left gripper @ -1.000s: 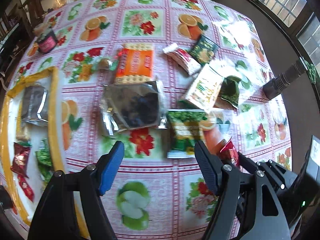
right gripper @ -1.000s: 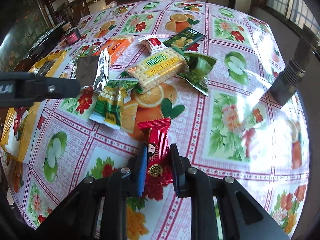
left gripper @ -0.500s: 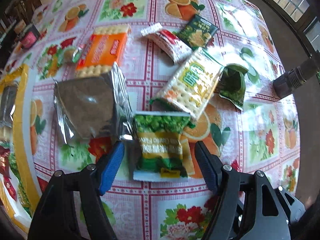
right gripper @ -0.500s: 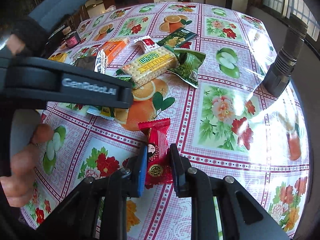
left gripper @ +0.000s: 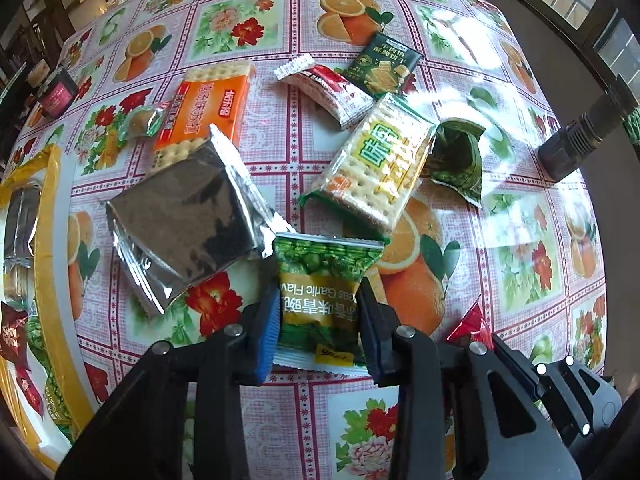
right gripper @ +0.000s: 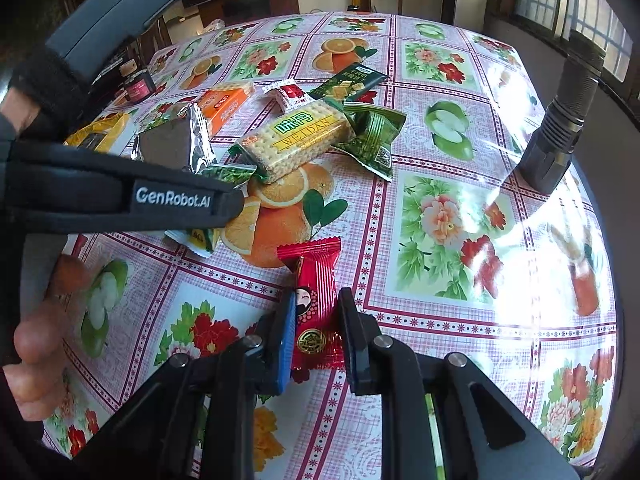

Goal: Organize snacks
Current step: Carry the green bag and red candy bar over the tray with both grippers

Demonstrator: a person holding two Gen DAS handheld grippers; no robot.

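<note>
Daylight from the windows [right gripper: 560, 0] glares on the tablecloth [right gripper: 520, 184] — fisheye-bent edges, dark corners.

My left fingers [left gripper: 276, 320] cover both side edges of the green pea packet [left gripper: 320, 300]. The yellow tray [left gripper: 50, 240] runs off the frame's left edge. My left gripper [right gripper: 224, 204] hides most of that packet in the right wrist view.

Both cameras ride close above the fruit-and-flower patterned tablecloth [left gripper: 520, 240], looking steeply down along their fingers. Each view catches the yellow-green cracker pack [left gripper: 376, 164] [right gripper: 296, 142] lying just ahead.
</note>
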